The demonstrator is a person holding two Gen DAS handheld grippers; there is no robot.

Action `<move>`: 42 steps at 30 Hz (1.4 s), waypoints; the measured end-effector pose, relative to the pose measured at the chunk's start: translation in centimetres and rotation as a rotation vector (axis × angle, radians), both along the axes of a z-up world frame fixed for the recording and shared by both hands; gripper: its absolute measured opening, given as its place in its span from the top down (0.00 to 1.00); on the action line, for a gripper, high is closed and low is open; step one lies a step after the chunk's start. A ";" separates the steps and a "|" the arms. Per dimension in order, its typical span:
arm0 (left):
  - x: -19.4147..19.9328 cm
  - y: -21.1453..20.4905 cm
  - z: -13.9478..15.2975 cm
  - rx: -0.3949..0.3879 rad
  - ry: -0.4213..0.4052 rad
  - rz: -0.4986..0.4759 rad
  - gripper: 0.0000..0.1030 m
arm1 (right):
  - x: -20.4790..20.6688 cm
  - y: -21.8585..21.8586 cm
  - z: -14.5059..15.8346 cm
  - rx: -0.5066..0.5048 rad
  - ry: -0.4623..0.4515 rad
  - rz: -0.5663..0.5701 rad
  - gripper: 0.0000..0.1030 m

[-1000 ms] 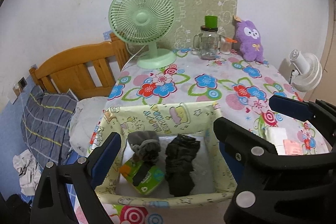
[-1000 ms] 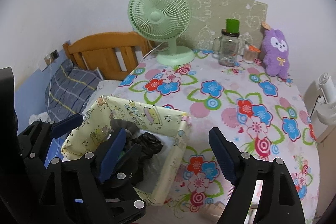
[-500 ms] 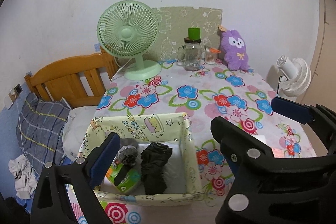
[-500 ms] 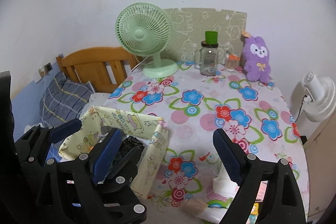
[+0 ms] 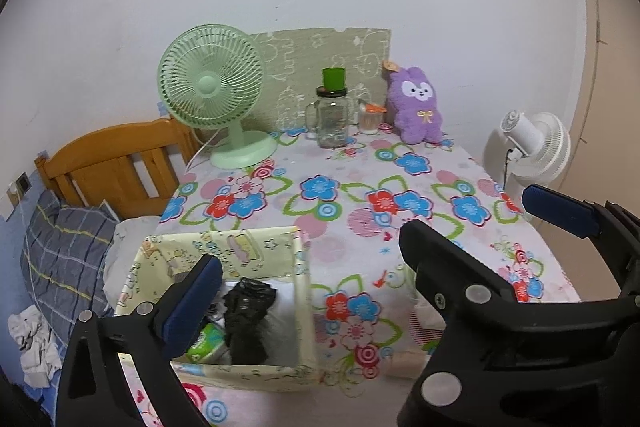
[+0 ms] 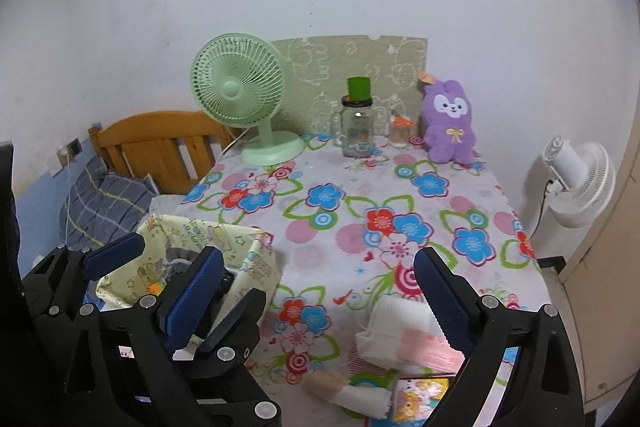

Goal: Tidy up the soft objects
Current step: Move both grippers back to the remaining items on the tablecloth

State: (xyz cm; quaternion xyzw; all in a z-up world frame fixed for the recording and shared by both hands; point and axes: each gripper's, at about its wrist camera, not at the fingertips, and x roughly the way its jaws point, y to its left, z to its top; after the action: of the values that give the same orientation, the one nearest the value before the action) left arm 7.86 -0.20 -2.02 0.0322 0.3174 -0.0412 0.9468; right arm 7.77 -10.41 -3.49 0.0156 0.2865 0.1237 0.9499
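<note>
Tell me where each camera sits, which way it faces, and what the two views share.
Left wrist view: on the left gripper, open and empty, looking down the floral table over the fabric bin; the right gripper's finger enters at right.
Right wrist view: on the right gripper, open and empty, facing the same way above white socks; the left gripper's finger shows at left.
Shared: bin, green fan, glass jar, purple plush.
</note>
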 end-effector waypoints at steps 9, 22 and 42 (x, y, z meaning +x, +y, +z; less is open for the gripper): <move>-1.1 -2.9 0.2 0.000 -0.028 -0.047 0.00 | -1.7 -2.9 0.4 -0.033 -0.067 -0.062 0.00; -2.3 -6.4 -1.3 -0.031 -0.035 -0.110 0.00 | -3.4 -6.3 -0.8 -0.065 -0.079 -0.121 0.00; -3.2 -9.0 -5.9 -0.035 0.000 -0.171 0.00 | -4.3 -8.9 -5.8 -0.064 -0.049 -0.151 0.00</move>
State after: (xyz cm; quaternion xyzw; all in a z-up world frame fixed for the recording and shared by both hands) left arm 4.70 -9.22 -7.93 0.0425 0.3125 -0.1276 0.9403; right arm 3.43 -19.31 -9.29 0.0038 0.2648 0.0429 0.9633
